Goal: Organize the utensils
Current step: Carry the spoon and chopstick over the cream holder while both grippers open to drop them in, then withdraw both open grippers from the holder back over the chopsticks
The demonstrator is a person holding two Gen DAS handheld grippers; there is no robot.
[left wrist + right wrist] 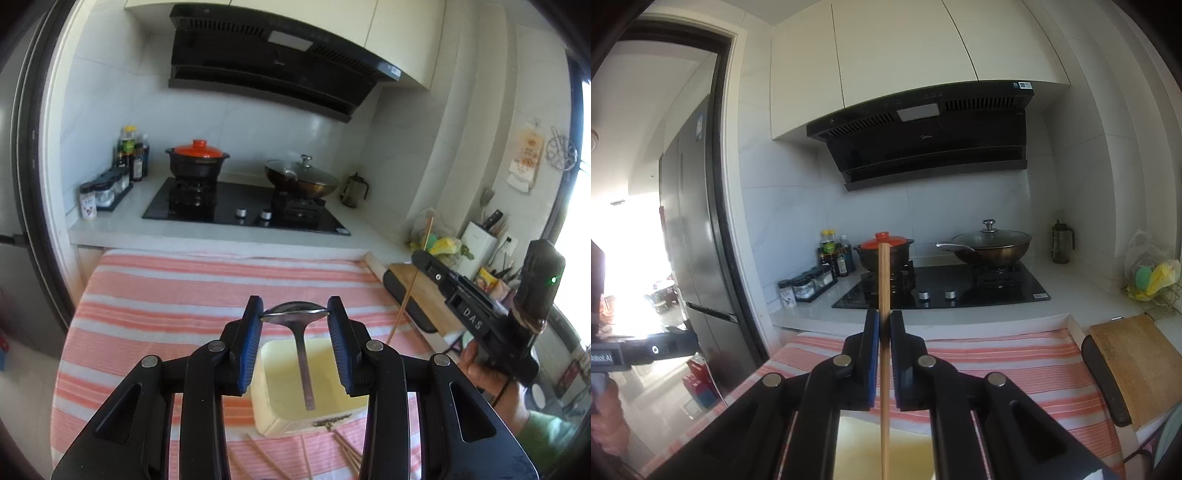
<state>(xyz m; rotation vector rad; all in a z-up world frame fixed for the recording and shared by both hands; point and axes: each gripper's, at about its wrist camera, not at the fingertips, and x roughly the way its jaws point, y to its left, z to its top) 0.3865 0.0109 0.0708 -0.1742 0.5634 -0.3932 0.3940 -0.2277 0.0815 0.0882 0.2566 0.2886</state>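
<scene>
My left gripper (294,314) is shut on the bowl of a metal spoon (303,354), whose handle hangs down over a cream rectangular tray (273,406) on the striped cloth. My right gripper (884,325) is shut on a single wooden chopstick (884,280) that stands nearly upright, its top reaching in front of the stove. In the left wrist view the right gripper (424,254) shows at the right edge, held by a hand (491,376), with the chopstick (404,299) slanting down from it. Several more chopsticks (347,452) lie on the cloth near the tray's front.
A pink-and-white striped cloth (166,302) covers the table. Behind it is a counter with a black gas hob (243,206), a red-lidded pot (197,158), a lidded wok (301,179) and bottles (131,155). A wooden cutting board (1137,362) sits at the right.
</scene>
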